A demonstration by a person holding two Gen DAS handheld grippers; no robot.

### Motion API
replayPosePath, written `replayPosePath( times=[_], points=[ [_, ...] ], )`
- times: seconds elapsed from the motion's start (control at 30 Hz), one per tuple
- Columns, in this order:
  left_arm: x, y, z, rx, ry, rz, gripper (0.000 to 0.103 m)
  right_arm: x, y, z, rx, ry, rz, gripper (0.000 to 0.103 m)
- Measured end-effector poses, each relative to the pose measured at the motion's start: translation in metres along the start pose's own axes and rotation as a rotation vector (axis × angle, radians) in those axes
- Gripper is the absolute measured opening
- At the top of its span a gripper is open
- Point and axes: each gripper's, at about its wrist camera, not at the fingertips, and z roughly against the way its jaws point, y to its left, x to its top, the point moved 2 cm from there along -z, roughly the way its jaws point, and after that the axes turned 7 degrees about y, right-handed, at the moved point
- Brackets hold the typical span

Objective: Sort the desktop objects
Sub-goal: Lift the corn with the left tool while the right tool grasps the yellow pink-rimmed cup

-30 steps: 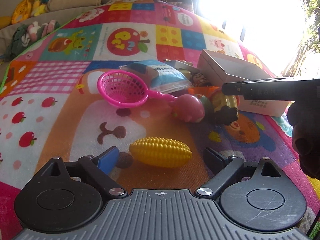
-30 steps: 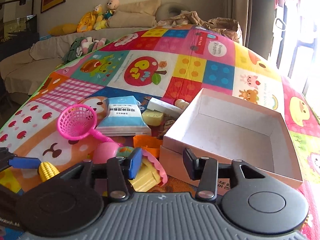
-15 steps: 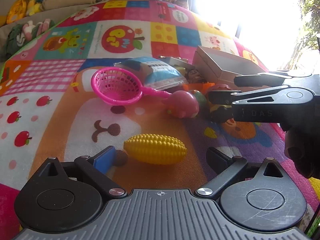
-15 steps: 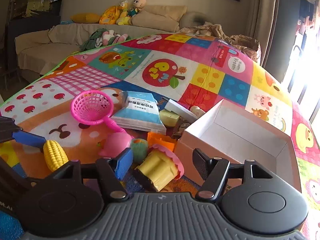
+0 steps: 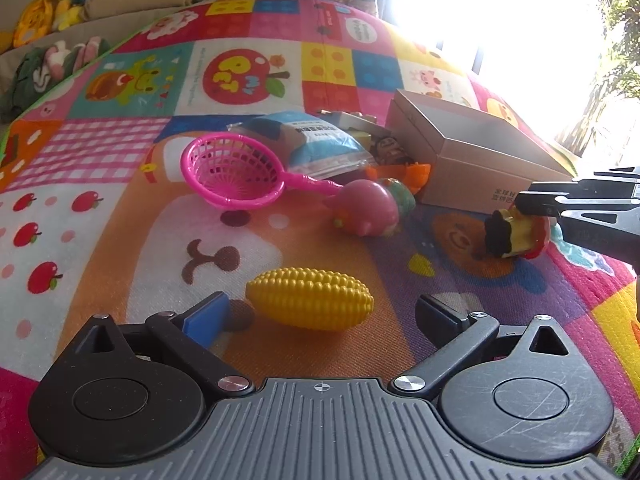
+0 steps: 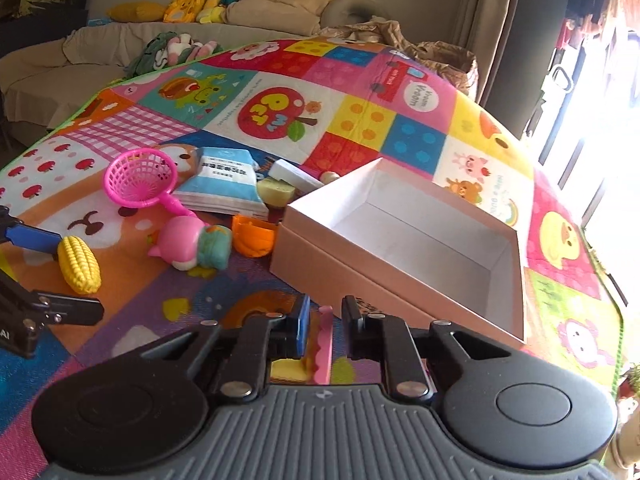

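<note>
**Quick look at the two handheld grippers**

Both look identical tbh. Left gripper (image 5: 320,312): grey ribbed plastic base w/ a small crosshair mark at center, two big black round discs either side, black linkage arms w/ silver screws at the pivots. One finger has a blue pad (image 5: 206,318), other is plain black. Right gripper (image 6: 325,326): same build, discs a bit scratched, blue pad on one side too. White lettering on the side, can't read it.

We see only a pink frilled edge and a yellow sliver of the toy cupcake (image 6: 323,344) between the right hand-held gripper (image 6: 325,330) fingers — the rest is hidden. The window (image 5: 500,20) glare blanks everything beyond.
</note>
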Motion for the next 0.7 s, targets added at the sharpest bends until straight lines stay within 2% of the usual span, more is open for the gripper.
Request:
replayPosePath(
  times=[0.13,0.23,0.33,0.4,0.5,0.6,0.7],
  points=[
    [0.000,0.002,-0.001,0.006,-0.001,0.010,0.102,-0.008,0.008,0.008,0.001,-0.010,0.015,0.020],
    [0.000,0.003,0.000,0.008,0.000,0.006,0.102,-0.015,0.019,0.018,0.121,-0.021,0.005,0.024],
    [0.000,0.003,-0.001,0.008,-0.001,0.007,0.102,-0.020,0.033,0.028,0.170,-0.081,0.044,0.030],
    [0.000,0.003,-0.001,0.008,-0.001,0.007,0.102,-0.022,0.039,0.028,0.170,-0.085,0.054,0.050],
    [0.000,0.003,-0.001,0.009,0.000,0.007,0.102,-0.023,0.042,0.021,0.114,-0.089,0.063,0.063],
    [0.000,0.003,-0.001,0.009,-0.001,0.008,0.102,-0.021,0.040,0.011,0.101,-0.059,0.053,0.066],
    [0.000,0.003,-0.001,0.006,0.000,0.009,0.102,-0.022,0.032,0.011,0.151,-0.043,0.019,0.067]
  ],
)
